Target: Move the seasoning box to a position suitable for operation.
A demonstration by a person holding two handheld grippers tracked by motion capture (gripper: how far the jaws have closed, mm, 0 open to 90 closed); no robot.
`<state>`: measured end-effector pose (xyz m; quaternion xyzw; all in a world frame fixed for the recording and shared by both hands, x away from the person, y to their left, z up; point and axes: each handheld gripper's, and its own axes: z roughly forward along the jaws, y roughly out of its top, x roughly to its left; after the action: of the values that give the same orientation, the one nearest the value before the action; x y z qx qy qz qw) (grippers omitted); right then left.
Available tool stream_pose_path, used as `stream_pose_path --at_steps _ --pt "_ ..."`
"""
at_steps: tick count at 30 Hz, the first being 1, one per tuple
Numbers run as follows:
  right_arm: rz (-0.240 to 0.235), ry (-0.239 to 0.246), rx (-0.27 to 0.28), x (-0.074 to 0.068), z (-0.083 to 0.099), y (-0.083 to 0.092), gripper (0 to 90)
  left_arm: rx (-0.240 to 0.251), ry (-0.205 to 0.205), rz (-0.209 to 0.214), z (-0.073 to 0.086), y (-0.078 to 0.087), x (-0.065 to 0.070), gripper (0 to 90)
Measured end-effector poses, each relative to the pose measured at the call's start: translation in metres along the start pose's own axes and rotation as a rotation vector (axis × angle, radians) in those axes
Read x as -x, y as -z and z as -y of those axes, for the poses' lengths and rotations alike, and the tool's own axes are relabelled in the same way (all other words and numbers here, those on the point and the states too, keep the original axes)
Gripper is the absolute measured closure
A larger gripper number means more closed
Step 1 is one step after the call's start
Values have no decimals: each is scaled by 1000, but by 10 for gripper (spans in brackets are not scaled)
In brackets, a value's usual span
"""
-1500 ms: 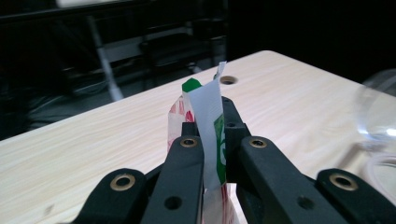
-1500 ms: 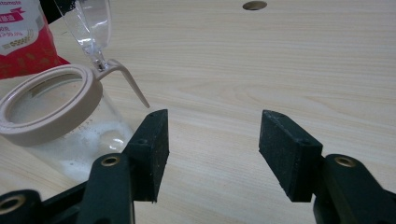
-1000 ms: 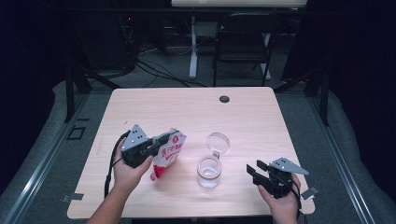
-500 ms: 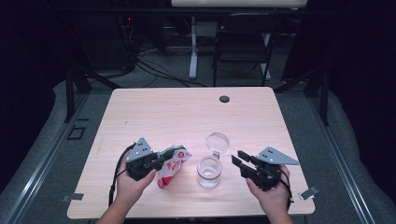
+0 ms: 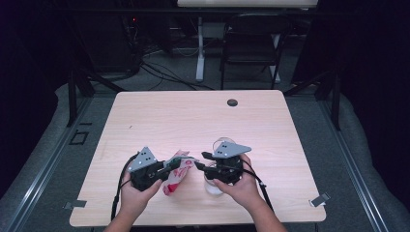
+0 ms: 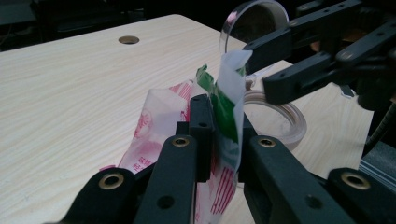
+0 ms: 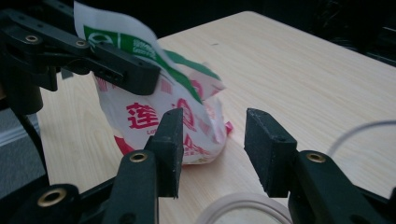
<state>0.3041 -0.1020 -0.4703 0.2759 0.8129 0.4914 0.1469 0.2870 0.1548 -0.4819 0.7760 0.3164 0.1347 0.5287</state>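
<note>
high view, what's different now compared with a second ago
The right gripper has swung in from the table's right edge to the snack bag, over the glass jar; its jaws have just been opening, nothing between them. The left gripper lowered the bag slightly. Unchanged: left gripper shut on the bag's top, jar and its lid in place.

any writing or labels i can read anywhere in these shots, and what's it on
"莲": one large red Chinese character on the white front of the snack bag, as far as it can be made out in the right gripper view.
Small red print just under it: begins with something like "Lo", too small to read.
White characters on the bag's green top band: too blurred to read.
Red print low on the bag in the left gripper view: blurred, unreadable.
</note>
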Motion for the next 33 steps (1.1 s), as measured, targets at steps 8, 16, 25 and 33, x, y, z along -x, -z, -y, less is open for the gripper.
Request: stream_pose_path --at_steps 8,16,25,33 --pt "-33 30 -47 0 0 -18 632 -5 -6 0 4 -2 6 817" --pt "-51 47 -101 -1 1 -25 864 16 -13 -13 11 5 4 692" --pt "-63 29 -106 0 3 -24 900 42 11 -17 18 13 -5 520" --pt "-68 21 -102 0 3 -24 900 0 16 -58 32 3 -4 442"
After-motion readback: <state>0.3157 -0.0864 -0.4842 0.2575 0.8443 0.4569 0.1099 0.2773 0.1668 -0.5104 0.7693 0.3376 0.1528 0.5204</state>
